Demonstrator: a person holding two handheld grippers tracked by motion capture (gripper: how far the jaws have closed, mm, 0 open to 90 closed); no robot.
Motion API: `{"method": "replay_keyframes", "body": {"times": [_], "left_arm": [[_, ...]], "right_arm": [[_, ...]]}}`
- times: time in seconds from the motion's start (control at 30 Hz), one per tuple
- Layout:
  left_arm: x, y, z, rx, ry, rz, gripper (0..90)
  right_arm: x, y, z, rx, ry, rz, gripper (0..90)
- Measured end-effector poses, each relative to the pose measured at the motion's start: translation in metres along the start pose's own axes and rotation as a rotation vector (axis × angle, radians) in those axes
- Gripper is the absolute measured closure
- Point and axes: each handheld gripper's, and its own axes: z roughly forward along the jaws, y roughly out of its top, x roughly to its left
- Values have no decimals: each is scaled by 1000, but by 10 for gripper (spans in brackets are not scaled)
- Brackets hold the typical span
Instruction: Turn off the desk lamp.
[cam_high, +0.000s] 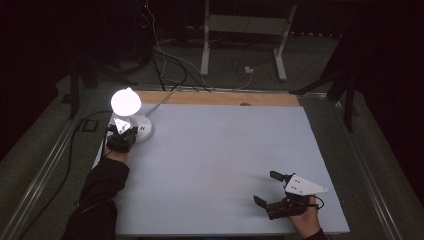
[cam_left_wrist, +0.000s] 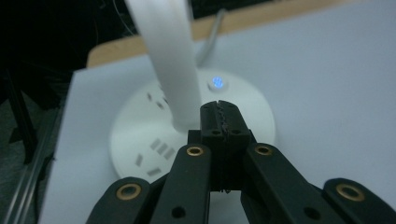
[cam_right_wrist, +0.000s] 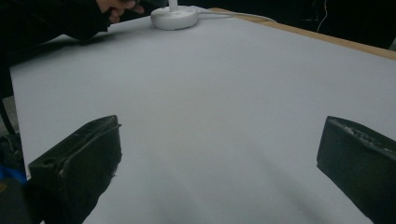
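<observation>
Currently the left hand-held gripper (cam_high: 123, 136) sits at the far-left corner of the worktop (cam_high: 220, 150), right on the desk lamp (cam_high: 131, 117). In its own view the jaws are fully closed, serrated pads pressed together with nothing between them, tips over the lamp's round white base (cam_left_wrist: 252, 116), just beside the white stem (cam_left_wrist: 173, 60) where it meets the base. Can't tell whether the tips actually touch the base surface. Small button (cam_left_wrist: 217, 82) on the base glows blue, just past the jaw tips. Base also carries several grey slot markings (they look like outlets, too blurred to confirm).

Lamp head (cam_high: 125, 101) is lit, bright white, directly above the left hand-held gripper in the high view. A light cable (cam_high: 162, 100) runs from the base off the far edge, over the bare wooden strip (cam_high: 220, 98).

Right hand-held gripper (cam_high: 272, 189) rests near the front-right corner of the worktop, well apart from the lamp. Jaws wide open, nothing between them, just pale worktop surface. Its view looks across the worktop to the lamp base (cam_right_wrist: 173, 18) with the person's other hand (cam_right_wrist: 119, 7) next to it.

Room around is dark.
</observation>
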Motion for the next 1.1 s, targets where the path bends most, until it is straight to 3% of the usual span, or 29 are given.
{"method": "replay_keyframes", "body": {"times": [0.07, 0.3, 0.7, 1.1], "left_arm": [[4, 4, -5, -22, -18, -44, 900], [4, 5, -7, -25, -27, -47, 900], [-2, 0, 1, 17, -31, -16, 900], [-2, -6, 8, 53, -38, -20, 900]], "right_arm": [[-1, 0, 0, 1, 1, 6, 0], [0, 0, 0, 1, 2, -1, 0], [0, 0, 0, 2, 3, -1, 0], [0, 0, 0, 1, 3, 1, 0]]}}
